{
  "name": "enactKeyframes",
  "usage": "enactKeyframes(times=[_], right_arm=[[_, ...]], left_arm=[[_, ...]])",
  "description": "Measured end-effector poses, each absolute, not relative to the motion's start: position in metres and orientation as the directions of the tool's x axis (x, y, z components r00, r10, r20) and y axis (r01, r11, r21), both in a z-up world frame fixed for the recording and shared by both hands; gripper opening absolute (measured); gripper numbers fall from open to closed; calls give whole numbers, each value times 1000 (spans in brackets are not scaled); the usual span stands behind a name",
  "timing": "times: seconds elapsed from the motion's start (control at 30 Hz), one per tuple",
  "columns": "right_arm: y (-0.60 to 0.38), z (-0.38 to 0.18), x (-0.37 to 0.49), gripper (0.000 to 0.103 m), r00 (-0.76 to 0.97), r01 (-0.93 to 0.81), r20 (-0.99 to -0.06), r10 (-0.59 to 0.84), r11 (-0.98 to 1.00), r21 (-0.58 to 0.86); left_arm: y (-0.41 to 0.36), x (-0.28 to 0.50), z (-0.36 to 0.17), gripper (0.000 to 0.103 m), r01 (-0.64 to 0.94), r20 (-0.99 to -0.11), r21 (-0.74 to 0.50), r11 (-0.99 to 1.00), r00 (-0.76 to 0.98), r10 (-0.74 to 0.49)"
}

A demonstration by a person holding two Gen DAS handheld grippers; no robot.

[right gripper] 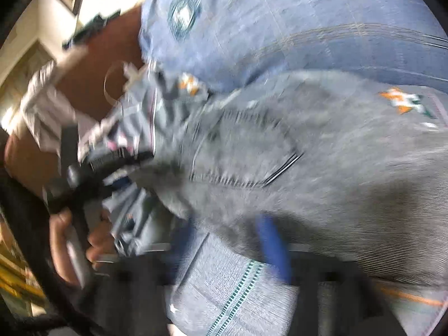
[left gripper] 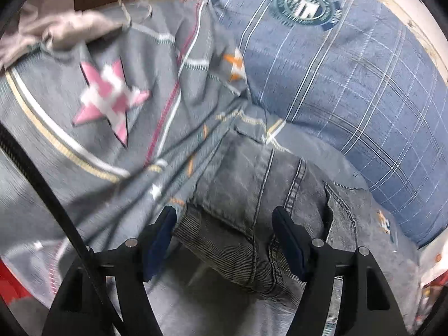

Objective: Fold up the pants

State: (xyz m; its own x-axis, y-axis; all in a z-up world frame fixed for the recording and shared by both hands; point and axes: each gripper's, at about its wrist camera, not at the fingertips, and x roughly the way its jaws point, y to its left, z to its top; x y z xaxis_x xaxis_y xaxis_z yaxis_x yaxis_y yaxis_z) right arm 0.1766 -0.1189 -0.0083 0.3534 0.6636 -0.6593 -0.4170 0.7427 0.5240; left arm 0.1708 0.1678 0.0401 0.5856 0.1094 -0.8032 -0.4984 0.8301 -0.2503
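A pair of grey denim pants [left gripper: 246, 196] lies on a bed, on a grey bedspread [left gripper: 92, 145] printed with stars and stripes. In the left wrist view a stitched pocket faces up, and a layer of denim is doubled over a ribbed darker part nearest the camera. A blue checked pillow [left gripper: 336, 84] with a round badge sits just beyond the pants, touching their far edge.

The left claw [left gripper: 224, 238] hangs over the near edge of the pants with its two blue-padded fingers spread apart, one on each side of the folded denim; neither pad presses on the cloth. The right wrist view is heavily blurred. There the right claw [right gripper: 232, 249] also looks spread, with one blue finger [right gripper: 273, 246] showing above pale striped bedspread at the pants' edge and no cloth pinched. At the left of that view a person's hand [right gripper: 70, 240] grips the handle of the other tool.

Judging by this, a fold has probably been laid and let go, and the step in hand is moving to a fresh hold. The next move likely calls for both claws to pinch one edge through every layer, then carry it across evenly so the pants do not bunch against the pillow.
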Motion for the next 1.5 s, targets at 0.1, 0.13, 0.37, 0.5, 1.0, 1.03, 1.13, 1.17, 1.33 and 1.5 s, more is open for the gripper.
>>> enactKeyframes(times=[0.1,0.13,0.37,0.5,1.0,1.03,1.13,1.17,1.33,1.5], right_arm=[[-149,15,169,82,414,-402,-620,667,745,533],[-160,23,168,82,432,-388,-618,657,754,530],[-266,63,174,82,596,-206,-616,515,839,503],[-344,58,181,82,624,-43,-638,451,835,548],[-503,-29,189,55,516,320,-736,438,699,640],[-504,-32,199,53,506,314,-732,456,693,649],[-508,-47,214,49,478,318,-738,477,689,651],[-509,-52,213,49,477,315,-730,489,680,661],[-503,-54,212,48,461,311,-744,484,696,647],[-492,-52,219,10,431,289,-796,426,770,569]], left_arm=[[157,162,56,71,-464,-746,-243,852,650,141],[149,156,64,71,-432,-713,-244,868,686,141],[68,156,88,75,-140,-680,-287,948,727,-99],[-9,165,78,75,39,-705,-341,939,650,-283],[-251,173,46,75,487,-782,-173,856,461,-420],[-260,175,43,75,500,-785,-155,852,461,-414],[-281,177,34,75,529,-807,-97,843,453,-378],[-284,178,32,75,535,-810,-91,840,450,-375],[-289,181,24,75,540,-820,-77,838,444,-362],[-295,191,16,75,519,-833,-105,849,421,-360]])
